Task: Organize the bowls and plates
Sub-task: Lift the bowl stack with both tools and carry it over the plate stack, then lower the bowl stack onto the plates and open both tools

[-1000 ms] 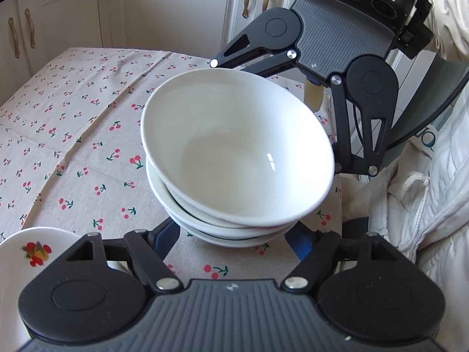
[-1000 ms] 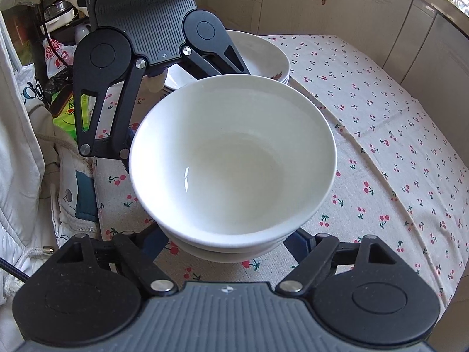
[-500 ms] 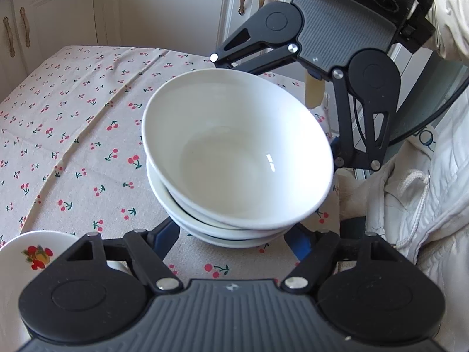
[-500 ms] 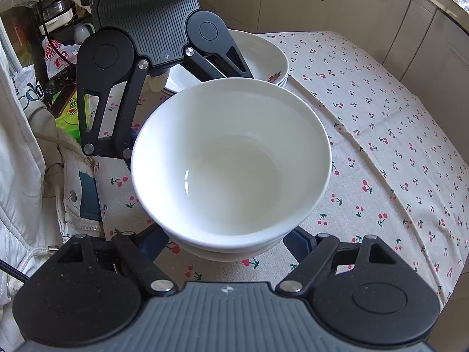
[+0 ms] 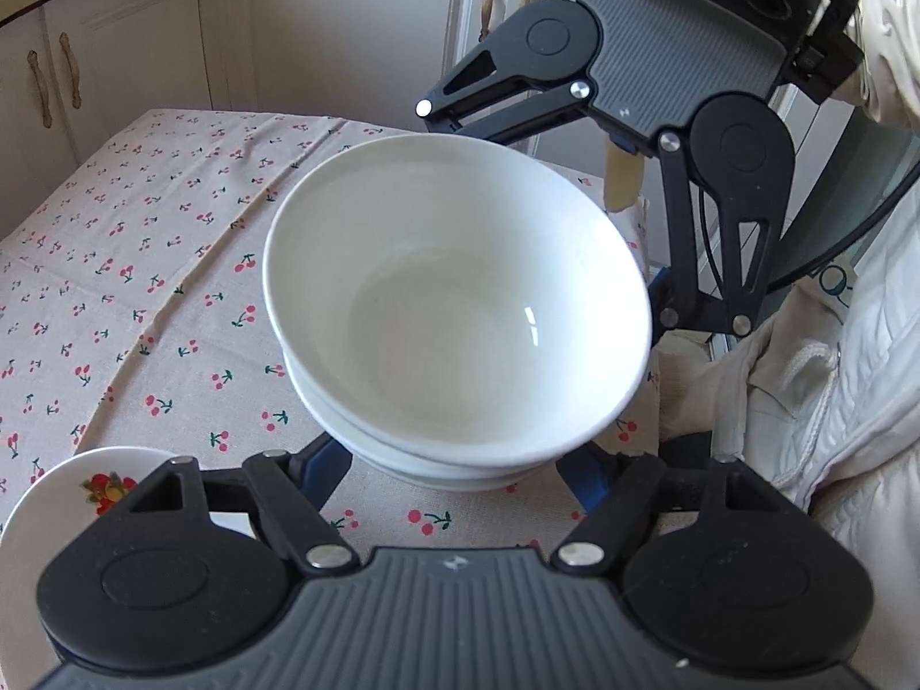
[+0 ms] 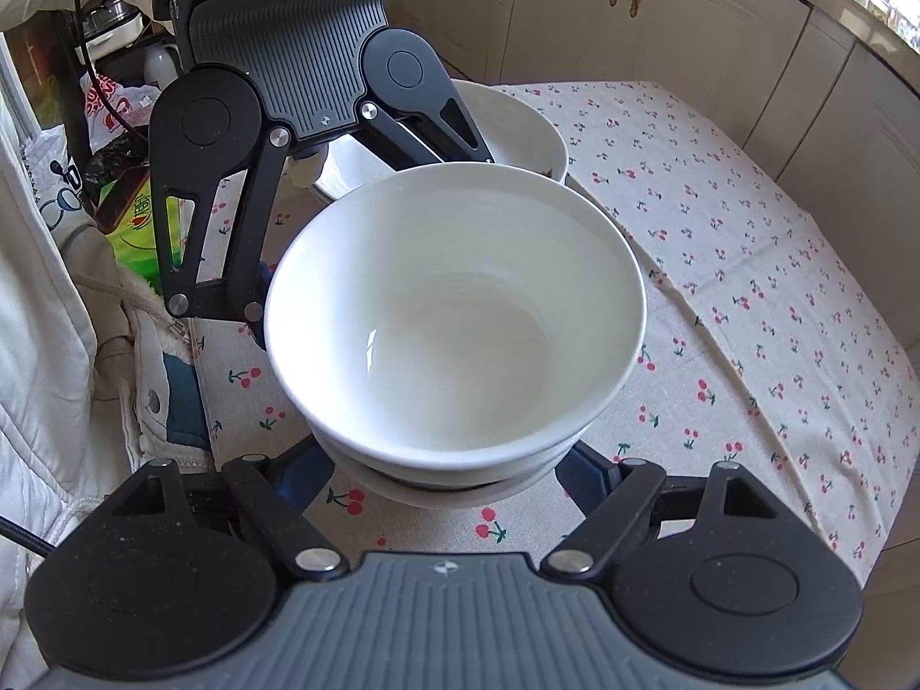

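White bowls (image 5: 454,310) nested upright in stack on cherry-print tablecloth (image 5: 144,299).

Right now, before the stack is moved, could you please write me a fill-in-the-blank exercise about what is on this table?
1. The tablecloth is printed with small red ___.
2. The stacked bowls are plain ___ inside, with no pattern.
3. The small plate at the lower left of the left wrist view bears a colourful ___ picture.

Missing words: cherries; white; fruit.
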The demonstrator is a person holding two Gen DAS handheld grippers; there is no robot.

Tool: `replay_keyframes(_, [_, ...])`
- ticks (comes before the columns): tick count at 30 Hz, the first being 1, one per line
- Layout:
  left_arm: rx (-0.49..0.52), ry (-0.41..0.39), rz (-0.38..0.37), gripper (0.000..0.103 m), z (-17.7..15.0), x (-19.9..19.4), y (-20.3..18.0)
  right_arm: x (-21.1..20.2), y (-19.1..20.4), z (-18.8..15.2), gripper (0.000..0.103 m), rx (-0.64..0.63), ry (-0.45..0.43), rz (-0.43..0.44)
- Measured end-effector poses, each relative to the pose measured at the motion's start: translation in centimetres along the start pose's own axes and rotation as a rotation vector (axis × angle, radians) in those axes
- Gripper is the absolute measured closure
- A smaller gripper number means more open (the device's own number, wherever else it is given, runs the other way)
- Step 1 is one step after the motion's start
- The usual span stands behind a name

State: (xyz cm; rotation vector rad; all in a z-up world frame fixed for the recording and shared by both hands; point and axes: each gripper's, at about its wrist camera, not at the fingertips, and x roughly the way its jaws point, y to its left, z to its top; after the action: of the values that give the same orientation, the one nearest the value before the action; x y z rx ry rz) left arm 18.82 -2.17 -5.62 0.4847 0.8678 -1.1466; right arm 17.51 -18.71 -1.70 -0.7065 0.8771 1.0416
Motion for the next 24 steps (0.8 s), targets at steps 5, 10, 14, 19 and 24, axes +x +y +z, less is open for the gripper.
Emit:
replay_keyframes(5, [-0.008, -0.012, 0.058, 0.026, -0.1, -2.4, 0.0, -0.7, 0.1, 2.0, 0.016, -0.054, -0.017, -0.016])
replay_keyframes(10, [-0.029, -0.021, 0.13, 0.026, -0.7, -4.7, 0.8, -0.6, -0.3, 4.5, 0.016, -0.117, -0.048, -0.02])
replay_keyframes(14, [-0.061, -0.018, 0.174, 0.026, -1.9, -6.3, 1.4, 0.3, -0.3, 6.5, 0.016, -0.164, -0.064, -0.006])
replay_keyframes(19, [-0.1, -0.014, 0.217, 0.026, -3.4, -7.7, 2.2, 1.7, -0.3, 8.8, 0.016, -0.217, -0.073, 0.018])
replay_keyframes(24, [-0.134, -0.016, 0.255, 0.026, -5.1, -8.8, 2.8, 3.4, -0.4, 10.9, 0.016, -0.257, -0.083, 0.036])
